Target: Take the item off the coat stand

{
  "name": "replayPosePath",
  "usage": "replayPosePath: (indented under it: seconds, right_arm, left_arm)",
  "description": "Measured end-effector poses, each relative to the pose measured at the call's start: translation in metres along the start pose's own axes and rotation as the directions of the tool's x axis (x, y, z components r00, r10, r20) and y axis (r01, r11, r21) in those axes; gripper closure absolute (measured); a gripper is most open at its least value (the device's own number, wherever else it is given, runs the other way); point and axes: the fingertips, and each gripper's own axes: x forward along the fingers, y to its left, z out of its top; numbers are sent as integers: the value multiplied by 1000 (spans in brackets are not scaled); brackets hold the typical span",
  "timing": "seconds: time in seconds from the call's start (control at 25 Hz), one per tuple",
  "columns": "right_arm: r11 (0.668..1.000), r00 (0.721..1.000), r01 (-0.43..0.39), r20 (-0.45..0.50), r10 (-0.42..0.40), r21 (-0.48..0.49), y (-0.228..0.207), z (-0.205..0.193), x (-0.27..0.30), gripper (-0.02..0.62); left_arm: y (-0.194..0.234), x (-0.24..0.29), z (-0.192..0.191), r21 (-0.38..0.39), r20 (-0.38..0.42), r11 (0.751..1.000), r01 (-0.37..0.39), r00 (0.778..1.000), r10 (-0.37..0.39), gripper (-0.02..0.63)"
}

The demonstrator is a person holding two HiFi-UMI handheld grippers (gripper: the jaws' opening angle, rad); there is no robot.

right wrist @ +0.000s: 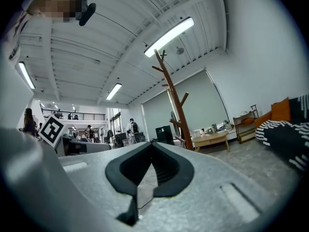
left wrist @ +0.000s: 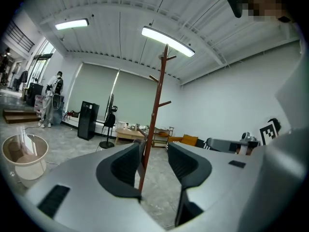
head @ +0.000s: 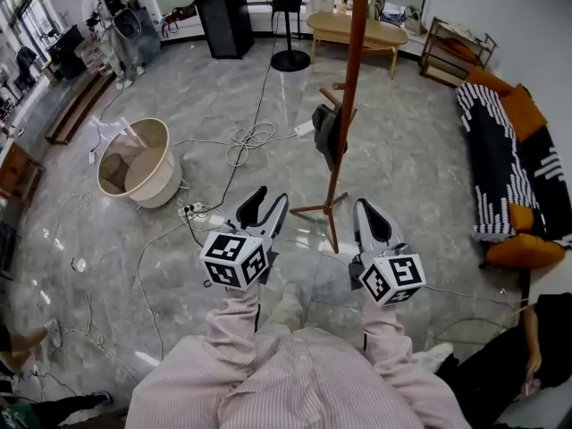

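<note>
Dark fabric item (head: 326, 135), probably soft, light and floppy. It hangs on a low peg of the coat stand (head: 350, 79), ahead of both claws and well apart from them. Left gripper (head: 270, 202): jaws apart, nothing held. Right gripper (head: 368, 211): jaws together, empty. Suggested hold: upper edge beside the peg, then lift clear.

Bright ceiling lights (left wrist: 168, 41) glare; fisheye edges bend.

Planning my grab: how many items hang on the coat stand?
1. A dark item hangs low on the coat stand, left of its pole in the head view; the upper pegs look bare.
</note>
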Motion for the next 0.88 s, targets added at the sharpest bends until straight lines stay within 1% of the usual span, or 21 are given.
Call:
replayPosePath:
  seconds: [0.16,0.4,0.48,0.6,0.88]
  right_arm:
    - [1000,1000,27,3,-27,0,-8,3,33,591]
    - [997,997,72,19,-72,-2,-24,4,74,591]
    - [995,995,99,23,-99,3,-32,4,86,591]
    - [992,991,128,34,-128,6,-44,3,98,591]
    - [987,986,161,39,-161,10,-61,5,117,591]
  left_arm:
    - [24,32,12,-1,-12,999,32,999,-32,436]
    - [52,76,13,-3,-49,996,85,995,-85,431]
    - [60,92,14,1,-59,994,105,993,-105,428]
    - [66,115,14,7,-74,991,136,988,-135,420]
    - [71,162,15,14,-109,982,188,977,-185,420]
